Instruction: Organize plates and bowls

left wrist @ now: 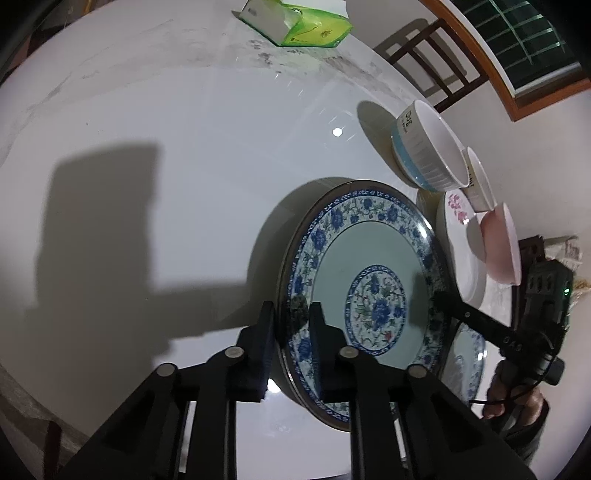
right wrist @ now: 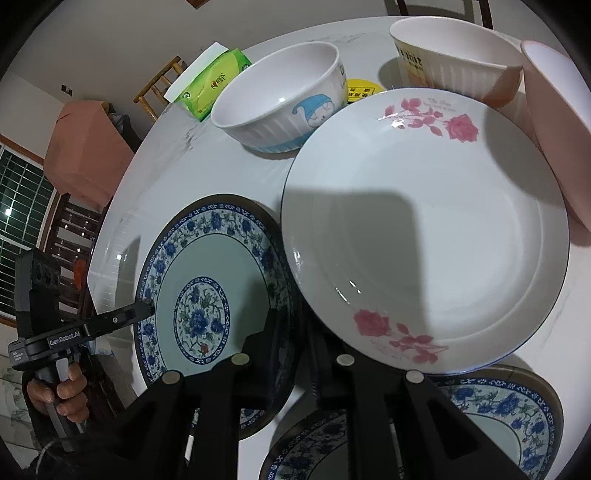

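A blue-flowered plate [left wrist: 373,266] is held off the white table. My left gripper [left wrist: 291,325] is shut on its left rim, and my right gripper [right wrist: 291,332] is shut on its opposite rim [right wrist: 207,280]. A second blue-flowered plate [right wrist: 480,417] lies on the table below it and shows at its lower right in the left wrist view [left wrist: 469,354]. A white plate with pink roses [right wrist: 424,236] sits beside it. Behind stand a white bowl with a blue cartoon [right wrist: 280,99], a white ribbed bowl [right wrist: 450,59] and a pink bowl [right wrist: 557,122].
A green tissue pack [left wrist: 295,22] lies at the far side of the round white table [left wrist: 184,129]. A yellow lid [right wrist: 362,90] sits behind the bowls. Wooden chairs [left wrist: 432,55] stand around the table. A window is at the side.
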The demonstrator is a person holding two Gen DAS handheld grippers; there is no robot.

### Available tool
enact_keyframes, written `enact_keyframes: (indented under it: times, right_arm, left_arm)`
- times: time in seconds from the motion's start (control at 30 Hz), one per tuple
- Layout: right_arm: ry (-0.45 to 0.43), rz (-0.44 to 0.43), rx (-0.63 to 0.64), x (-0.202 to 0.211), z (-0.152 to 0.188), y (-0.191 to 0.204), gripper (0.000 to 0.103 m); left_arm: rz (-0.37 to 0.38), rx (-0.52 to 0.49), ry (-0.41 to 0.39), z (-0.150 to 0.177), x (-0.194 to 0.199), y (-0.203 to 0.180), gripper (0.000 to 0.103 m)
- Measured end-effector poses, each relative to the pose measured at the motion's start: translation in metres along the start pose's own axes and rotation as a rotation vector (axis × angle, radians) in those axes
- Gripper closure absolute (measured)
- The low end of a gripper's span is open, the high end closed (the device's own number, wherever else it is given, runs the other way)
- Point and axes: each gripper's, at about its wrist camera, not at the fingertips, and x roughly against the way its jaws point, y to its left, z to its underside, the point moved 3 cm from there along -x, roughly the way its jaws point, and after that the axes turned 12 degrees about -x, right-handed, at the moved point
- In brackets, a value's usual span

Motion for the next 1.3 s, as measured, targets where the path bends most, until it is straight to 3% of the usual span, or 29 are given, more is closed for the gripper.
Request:
enact_keyframes:
  times: [0.63, 1.3]
  right_arm:
    - [-0.057, -0.008, -0.009, 0.011, 0.039, 0.035, 0.089]
    - [-0.018, -0.014, -0.042, -0.011, 0.060, 0.043, 0.089]
  left_arm:
    - [-0.088, -0.075, -0.053, -0.001, 0.033, 0.018, 0.091]
    - [-0.116, -0.078, -0.037, 0.005, 0.024, 0.039, 0.089]
